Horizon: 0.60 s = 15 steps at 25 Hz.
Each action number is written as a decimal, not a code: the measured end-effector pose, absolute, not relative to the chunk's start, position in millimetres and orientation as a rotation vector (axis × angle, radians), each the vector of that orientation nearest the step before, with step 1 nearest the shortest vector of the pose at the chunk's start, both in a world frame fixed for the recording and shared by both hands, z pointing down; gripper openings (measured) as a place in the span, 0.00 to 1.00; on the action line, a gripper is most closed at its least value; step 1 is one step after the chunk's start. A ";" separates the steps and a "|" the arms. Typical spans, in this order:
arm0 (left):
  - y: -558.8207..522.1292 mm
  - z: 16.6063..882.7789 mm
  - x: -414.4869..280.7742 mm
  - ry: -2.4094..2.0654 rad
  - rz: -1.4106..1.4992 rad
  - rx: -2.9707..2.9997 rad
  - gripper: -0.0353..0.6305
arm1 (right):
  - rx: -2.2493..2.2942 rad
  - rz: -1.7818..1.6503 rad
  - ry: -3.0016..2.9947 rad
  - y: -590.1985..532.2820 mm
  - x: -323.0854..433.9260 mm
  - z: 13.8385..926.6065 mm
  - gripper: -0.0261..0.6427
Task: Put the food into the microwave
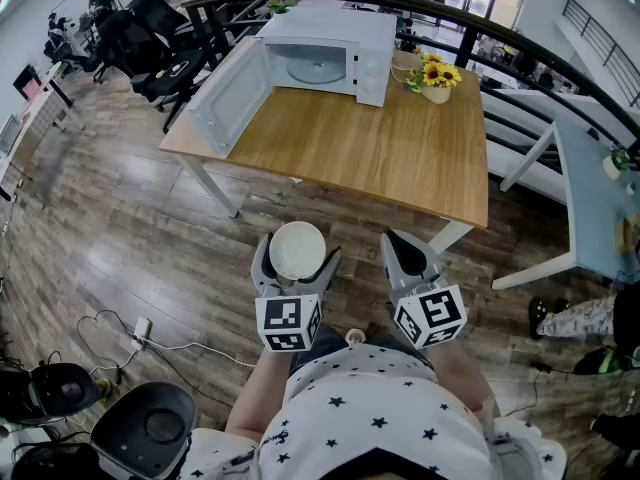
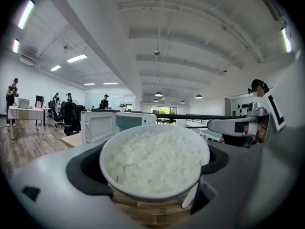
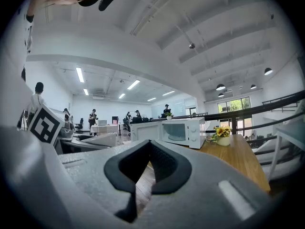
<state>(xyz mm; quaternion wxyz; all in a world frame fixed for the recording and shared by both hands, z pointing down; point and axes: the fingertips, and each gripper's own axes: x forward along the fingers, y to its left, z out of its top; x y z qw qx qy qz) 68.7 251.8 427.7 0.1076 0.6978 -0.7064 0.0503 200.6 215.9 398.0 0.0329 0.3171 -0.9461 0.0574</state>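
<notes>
Wooden table [image 1: 400, 148] with open white microwave [image 1: 330, 63], plank floor [image 1: 120, 228], left claw [image 1: 297, 255] gripping rice bowl [image 1: 296, 246], right claw [image 1: 400, 246] closed.

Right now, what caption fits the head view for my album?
Left gripper holds a bowl of rice, facing the open microwave on the wooden table.

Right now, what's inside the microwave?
The microwave stands open with only its round glass turntable showing; its top covers the rear of the chamber.
</notes>
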 end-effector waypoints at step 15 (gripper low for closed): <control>248.3 430.4 74.4 -2.108 0.134 2.029 0.85 | 0.950 0.262 -2.946 210.9 207.2 403.4 0.05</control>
